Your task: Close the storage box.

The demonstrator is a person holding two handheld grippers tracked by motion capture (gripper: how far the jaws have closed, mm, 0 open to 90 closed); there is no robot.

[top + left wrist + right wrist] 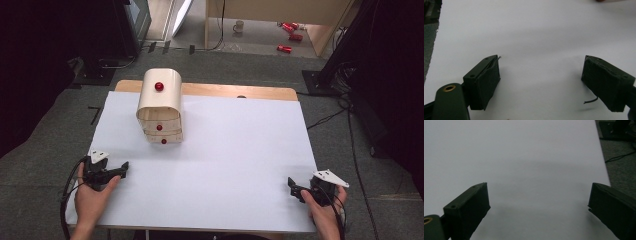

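Nearest the high camera, we are seeing two hands coming in from the bottom edge, each holding one gripper: the left gripper (120, 169) at the left near edge of the white table (235, 150), the right gripper (292, 187) at the right near edge, well apart. We are counting one small wooden drawer chest (160, 106) with three red knobs (159, 86), standing at the far left of the table, nearer the left gripper than the right. Looking along the left gripper (541, 82), we are finding its jaws standing wide over bare white surface, nothing between them. Looking along the right gripper (539, 207), we are likewise finding wide, empty jaws, plus grey floor (621, 157) beyond the table's edge.
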